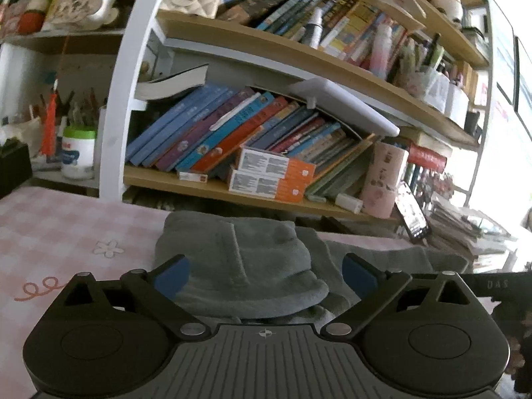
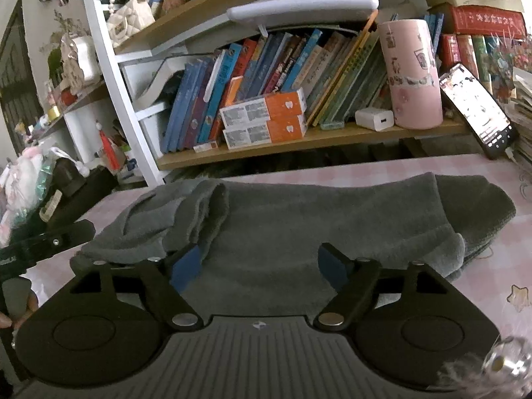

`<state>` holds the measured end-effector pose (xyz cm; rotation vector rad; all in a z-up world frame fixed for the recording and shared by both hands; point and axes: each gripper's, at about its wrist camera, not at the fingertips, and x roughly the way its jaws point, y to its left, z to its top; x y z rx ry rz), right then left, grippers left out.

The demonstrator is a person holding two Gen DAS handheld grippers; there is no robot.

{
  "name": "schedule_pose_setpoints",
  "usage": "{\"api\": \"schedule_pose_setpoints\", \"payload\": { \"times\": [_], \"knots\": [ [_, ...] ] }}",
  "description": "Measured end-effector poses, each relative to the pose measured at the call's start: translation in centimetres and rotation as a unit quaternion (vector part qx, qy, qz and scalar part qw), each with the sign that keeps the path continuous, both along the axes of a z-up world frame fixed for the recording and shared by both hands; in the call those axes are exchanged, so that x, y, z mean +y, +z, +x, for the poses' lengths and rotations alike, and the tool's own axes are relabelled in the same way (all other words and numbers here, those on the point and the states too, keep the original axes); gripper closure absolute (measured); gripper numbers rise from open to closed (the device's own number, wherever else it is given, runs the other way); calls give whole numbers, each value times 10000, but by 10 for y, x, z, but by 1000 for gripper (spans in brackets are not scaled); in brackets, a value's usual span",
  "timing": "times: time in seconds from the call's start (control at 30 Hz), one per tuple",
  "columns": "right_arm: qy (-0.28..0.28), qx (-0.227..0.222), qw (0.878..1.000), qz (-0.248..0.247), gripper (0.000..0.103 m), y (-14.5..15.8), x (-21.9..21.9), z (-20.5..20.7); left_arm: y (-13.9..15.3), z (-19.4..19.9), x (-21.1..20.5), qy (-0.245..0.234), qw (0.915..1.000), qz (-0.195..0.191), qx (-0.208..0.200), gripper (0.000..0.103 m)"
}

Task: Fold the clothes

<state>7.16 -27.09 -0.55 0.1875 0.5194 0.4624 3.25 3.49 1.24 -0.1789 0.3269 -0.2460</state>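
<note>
Left wrist view: left gripper point(image 1: 265, 274) held low over the near end of a grey fleece garment point(image 1: 242, 266), jaws spread wide, blue pads point(image 1: 171, 274) on either side of a folded hump of fabric, nothing clamped. Garment lies on a pink checked tablecloth point(image 1: 66, 232), in front of a crowded bookshelf point(image 1: 252, 196). A phone point(image 1: 412, 212) leans by a pink canister point(image 1: 385, 179).

Right wrist view: right gripper point(image 2: 261, 264) likewise spread apart, hovering over the garment's point(image 2: 299, 219) middle; the left pad point(image 2: 186, 267) sits just beside a rumpled fold, contact unclear. Garment stretches across the table, bunched at the left end. The other gripper's black body point(image 2: 43, 239) enters at left.
</note>
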Motion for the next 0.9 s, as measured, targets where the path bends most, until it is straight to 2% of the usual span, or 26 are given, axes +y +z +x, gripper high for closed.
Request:
{"api": "schedule_pose_setpoints", "payload": {
  "times": [0.17,0.3,0.47,0.6,0.7,0.9],
  "knots": [
    [-355,-95,9992,-185,18,2,-15,2,-2,0,-6,-49,9998,164,56,1],
    [-1331,-269,9907,-55,17,8,-55,7,-3,0,-8,-21,9997,227,21,0],
    [-2003,159,9785,459,16,-1,-100,19,-6,2,-14,-23,9990,442,70,0],
    [-2187,610,9711,742,15,-13,-113,29,-7,1,-16,-24,9986,525,45,0],
    [-2104,871,9686,996,15,-21,-115,32,-7,1,-16,-22,9986,524,47,0],
    [-2061,965,9664,1199,21,-26,-116,36,-6,0,-16,-15,9988,495,23,0]
  ]
}}
